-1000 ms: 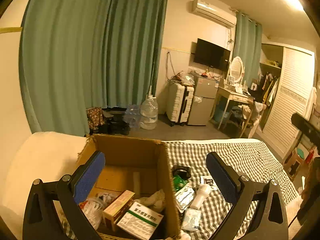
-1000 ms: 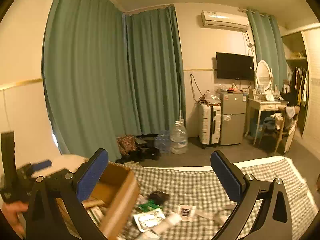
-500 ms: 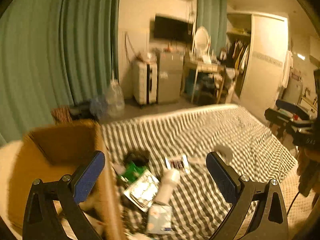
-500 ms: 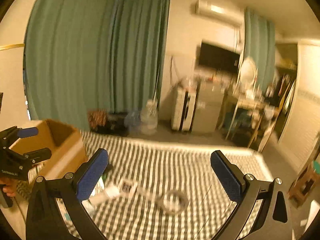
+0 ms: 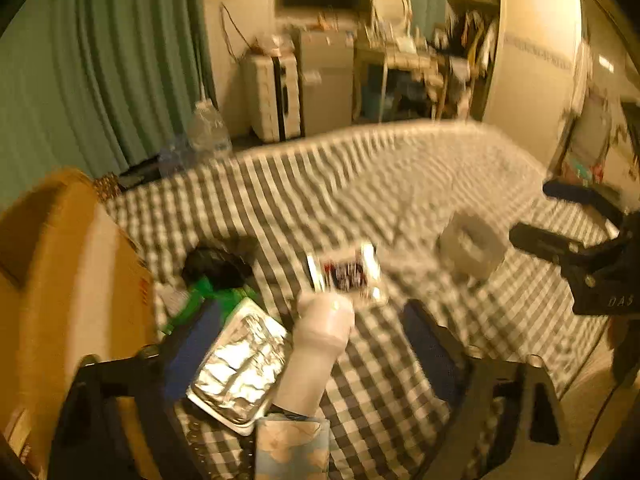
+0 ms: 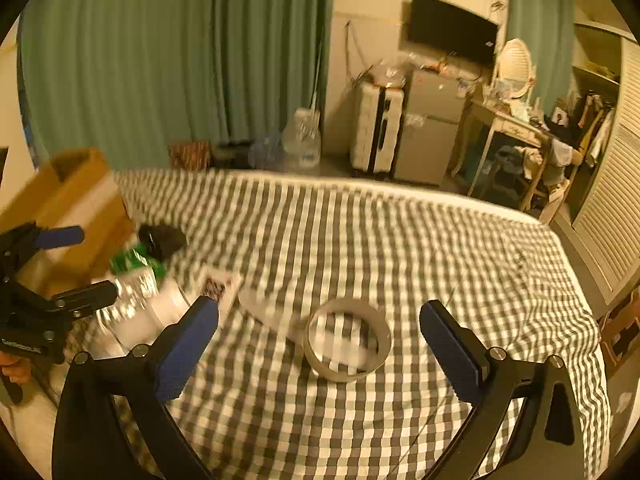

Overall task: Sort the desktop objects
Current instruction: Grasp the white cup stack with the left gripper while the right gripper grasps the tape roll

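The checked bedspread (image 6: 360, 240) carries everything, with the cardboard box (image 5: 60, 280) at its left edge as the likely destination. Beside the box lie a foil blister pack (image 5: 240, 368) and a white bottle (image 5: 320, 344), both framed between the left gripper (image 5: 312, 352) fingers; its jaws are closing, touching neither yet. Centre on the bottle alone so the foil isn't pinched. The right gripper (image 6: 320, 336) is spread wide and empty over the tape roll (image 6: 346, 338); lower squarely before squeezing
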